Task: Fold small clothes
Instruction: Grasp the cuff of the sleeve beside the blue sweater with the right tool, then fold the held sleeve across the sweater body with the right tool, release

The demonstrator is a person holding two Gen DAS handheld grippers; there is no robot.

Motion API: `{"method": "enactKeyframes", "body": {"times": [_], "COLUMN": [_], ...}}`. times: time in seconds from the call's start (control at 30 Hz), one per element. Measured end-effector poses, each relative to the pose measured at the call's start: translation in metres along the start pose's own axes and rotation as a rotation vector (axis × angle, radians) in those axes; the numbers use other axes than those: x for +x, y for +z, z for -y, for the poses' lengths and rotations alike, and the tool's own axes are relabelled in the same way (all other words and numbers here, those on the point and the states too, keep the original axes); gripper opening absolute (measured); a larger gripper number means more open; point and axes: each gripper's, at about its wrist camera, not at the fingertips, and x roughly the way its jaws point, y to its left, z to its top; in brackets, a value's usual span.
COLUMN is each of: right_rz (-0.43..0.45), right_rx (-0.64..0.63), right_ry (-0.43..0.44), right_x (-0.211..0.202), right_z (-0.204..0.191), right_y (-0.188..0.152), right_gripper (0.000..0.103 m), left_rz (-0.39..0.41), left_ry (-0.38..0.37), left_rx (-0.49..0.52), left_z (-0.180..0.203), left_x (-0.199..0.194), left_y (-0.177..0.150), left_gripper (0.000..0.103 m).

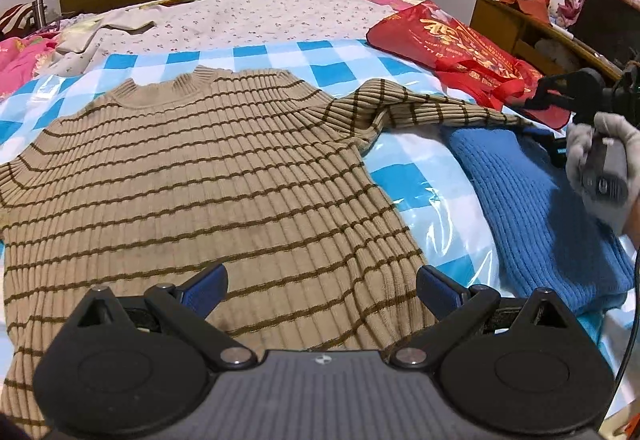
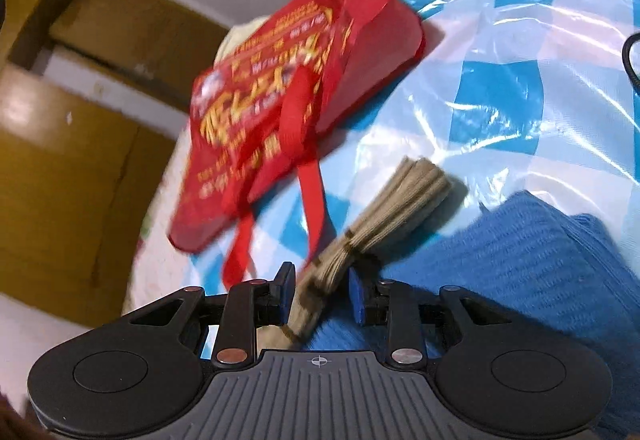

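Lying flat on the bed, the sweater is hovered over by wide left tongs; its sleeve is pinched in the right tongs.

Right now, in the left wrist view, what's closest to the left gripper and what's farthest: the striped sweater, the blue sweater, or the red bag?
From the left gripper:
1. Tan ribbed sweater with brown stripes, directly beneath its open fingers.
2. Blue knitted sweater, off to the right.
3. Red shopping bag with gold lettering, farther back on the right.
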Motion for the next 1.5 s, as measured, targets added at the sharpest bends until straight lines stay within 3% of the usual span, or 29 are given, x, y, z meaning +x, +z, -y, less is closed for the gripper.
{"method": "enactKeyframes", "body": {"times": [0.07, 0.17, 0.23, 0.27, 0.43, 0.57, 0.67, 0.8, 0.93, 1.0, 1.1, 1.27, 1.4, 1.5], "right_rz": [-0.004, 0.004, 0.004, 0.004, 0.058, 0.078, 0.032, -0.115, -0.413, -0.519, -0.543, -0.461, -0.356, -0.308], "right_rx": [0.024, -0.046, -0.094, -0.111, -0.148, -0.267, -0.420, -0.643, -0.961, -1.078, -1.153, -1.195, -1.303, -1.284], "right_ry": [0.027, -0.027, -0.062, -0.057, 0.040, 0.181, 0.290, 0.405, 0.476, 0.443, 0.392, 0.254, 0.065, -0.057], "right_x": [0.002, 0.011, 0.014, 0.012, -0.024, -0.054, -0.060, -0.047, -0.007, 0.010, 0.020, 0.019, 0.029, 0.040], "right_z": [0.000, -0.009, -0.013, -0.016, -0.037, -0.093, -0.150, -0.218, -0.258, -0.259, -0.252, -0.232, -0.203, -0.181], "right_y": [0.002, 0.000, -0.002, -0.002, 0.006, -0.003, -0.038, -0.122, -0.251, -0.305, -0.341, -0.314, -0.294, -0.266], "right_gripper": [0.029, 0.029, 0.014, 0.012, 0.009, 0.008, 0.008, 0.008, 0.012, 0.013, 0.014, 0.020, 0.023, 0.023], "left_rz": [0.002, -0.002, -0.003, 0.001, 0.024, 0.052, 0.077, 0.111, 0.113, 0.112, 0.123, 0.145, 0.165, 0.162], "left_ry": [0.002, -0.004, -0.006, -0.008, -0.035, -0.054, -0.037, 0.027, 0.099, 0.138, 0.174, 0.155, 0.161, 0.163], "left_rx": [-0.009, -0.022, -0.020, -0.018, -0.022, -0.049, -0.063, -0.086, -0.138, -0.162, -0.202, -0.235, -0.246, -0.248], "left_z": [-0.002, -0.003, -0.002, -0.002, -0.003, -0.013, -0.028, -0.058, -0.095, -0.109, -0.129, -0.149, -0.156, -0.158], "left_x": [-0.002, -0.001, 0.000, 0.000, -0.004, -0.013, -0.024, -0.041, -0.051, -0.053, -0.054, -0.053, -0.056, -0.054], "left_y": [-0.001, -0.001, -0.001, 0.000, 0.002, 0.002, -0.002, -0.014, -0.033, -0.043, -0.056, -0.060, -0.062, -0.061], "left_gripper": [0.103, 0.103, 0.103, 0.103, 0.103, 0.103, 0.103, 0.103, 0.103, 0.103, 0.103, 0.103, 0.103, 0.103]}}
